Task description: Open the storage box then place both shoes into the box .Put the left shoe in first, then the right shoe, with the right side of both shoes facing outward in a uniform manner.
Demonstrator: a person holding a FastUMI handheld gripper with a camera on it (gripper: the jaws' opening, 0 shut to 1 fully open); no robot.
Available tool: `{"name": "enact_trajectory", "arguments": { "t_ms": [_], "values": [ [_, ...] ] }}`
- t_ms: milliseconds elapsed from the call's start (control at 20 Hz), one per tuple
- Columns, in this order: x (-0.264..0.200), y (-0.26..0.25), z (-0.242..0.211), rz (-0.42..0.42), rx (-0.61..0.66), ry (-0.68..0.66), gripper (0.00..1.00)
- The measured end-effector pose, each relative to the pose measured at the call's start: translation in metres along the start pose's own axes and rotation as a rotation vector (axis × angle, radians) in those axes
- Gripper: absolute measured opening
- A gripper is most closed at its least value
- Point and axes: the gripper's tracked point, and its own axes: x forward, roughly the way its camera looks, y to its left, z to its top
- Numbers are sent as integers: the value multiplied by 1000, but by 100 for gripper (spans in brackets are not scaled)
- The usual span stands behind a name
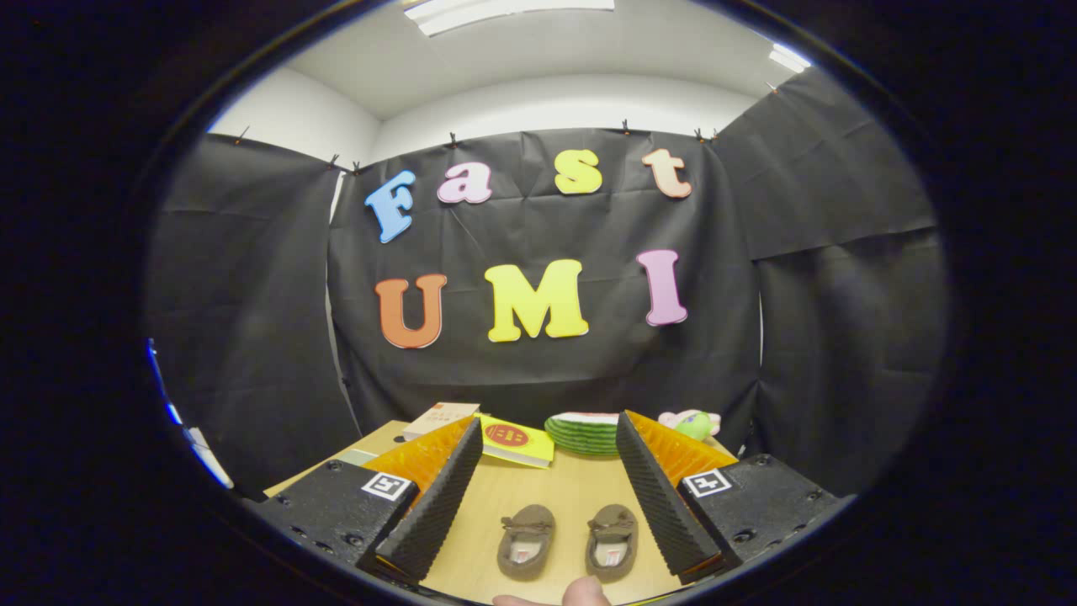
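Observation:
Two small brown moccasin shoes lie side by side on the wooden table (555,488), toes pointing away from me. The left shoe (526,540) and the right shoe (612,541) sit low between my two fingers. My gripper (549,433) is open, raised above the table, with nothing held between its fingers. One finger (437,497) stands left of the shoes and the other finger (660,492) right of them.
Beyond the fingers, at the table's far edge, lie a pale book (439,418), a yellow book (515,440), a green striped plate-like thing (582,433) and a pink and green toy (692,422). A fingertip of a person (582,592) shows just below the shoes.

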Motion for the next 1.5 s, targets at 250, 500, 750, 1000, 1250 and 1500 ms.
{"name": "enact_trajectory", "arguments": {
  "t_ms": [250, 500, 750, 1000, 1250, 1500],
  "values": [
    [6, 2, -7, 10, 10, 23, 100],
    [9, 8, -14, 38, -7, 46, 100],
    [17, 30, -24, 131, 23, 69, 100],
    [25, 74, -62, 334, 143, 180, 100],
    [39, 128, -124, 505, 199, 352, 100],
    [42, 180, -193, 670, 326, 565, 100]
  ]
}}
